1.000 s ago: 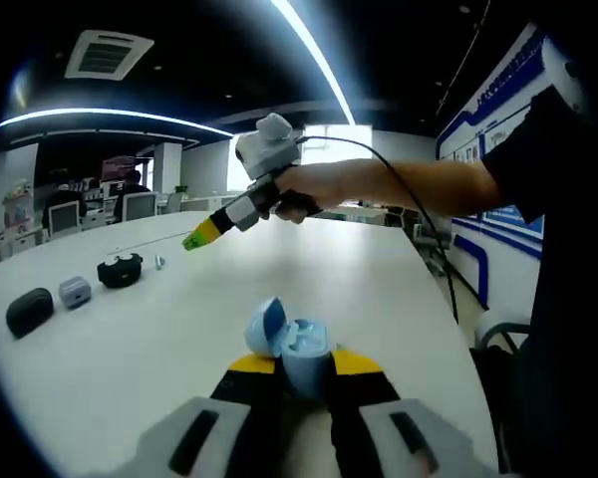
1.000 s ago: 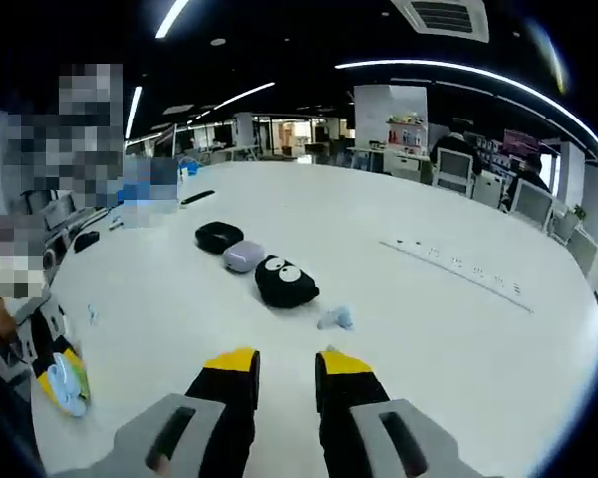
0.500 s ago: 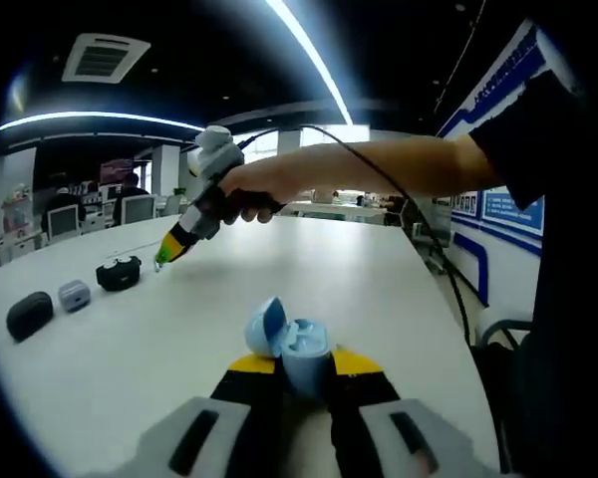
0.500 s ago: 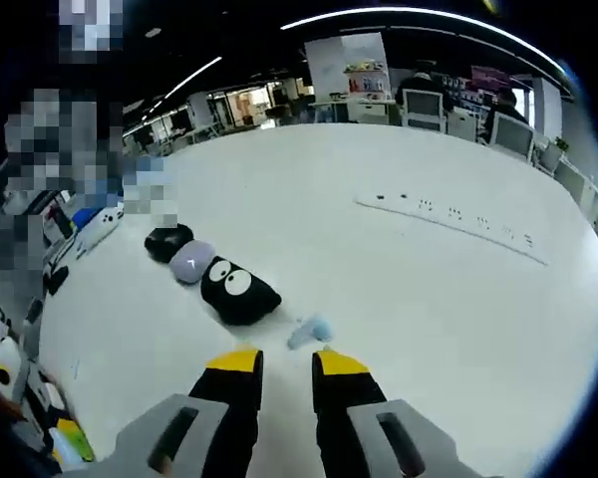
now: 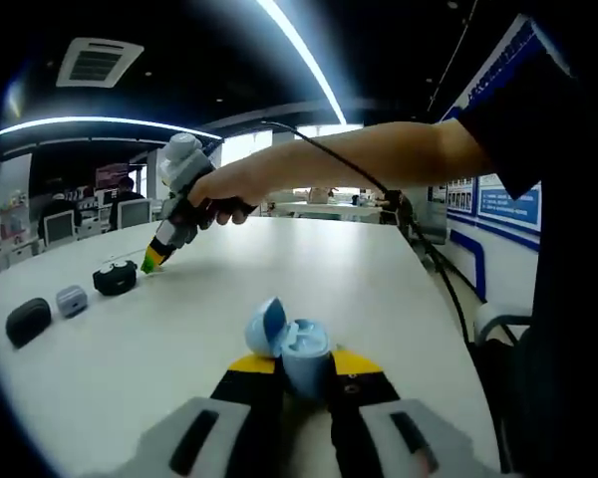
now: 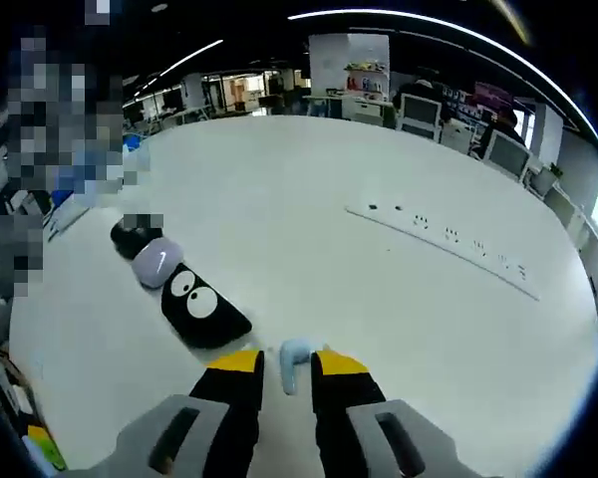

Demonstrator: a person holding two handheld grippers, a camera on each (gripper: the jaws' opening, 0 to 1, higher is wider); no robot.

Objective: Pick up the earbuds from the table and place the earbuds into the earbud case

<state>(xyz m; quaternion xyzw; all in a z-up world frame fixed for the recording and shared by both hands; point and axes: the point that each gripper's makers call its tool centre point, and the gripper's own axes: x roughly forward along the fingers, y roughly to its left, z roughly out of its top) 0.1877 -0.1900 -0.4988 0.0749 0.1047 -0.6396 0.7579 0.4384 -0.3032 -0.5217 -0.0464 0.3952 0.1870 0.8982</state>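
In the left gripper view my left gripper (image 5: 304, 363) is shut on a pale blue earbud case (image 5: 301, 351), whose lid (image 5: 265, 327) stands open with an earbud inside. Far across the white table (image 5: 309, 269), a person's hand holds my right gripper (image 5: 152, 260), tips down beside a black case (image 5: 114, 278). In the right gripper view a pale blue earbud (image 6: 295, 358) lies on the table between the yellow fingertips (image 6: 235, 362) of my right gripper (image 6: 288, 362), which is open around it.
A black case with cartoon eyes (image 6: 201, 305), a lilac case (image 6: 159, 264) and a dark case (image 6: 132, 237) lie in a row left of the earbud. A line of small sockets (image 6: 444, 244) crosses the table beyond. Desks and monitors stand behind the table.
My right gripper has travelled away across the table and dropped down, so the earbud now sits between its jaws. The left gripper has kept still, holding the case.
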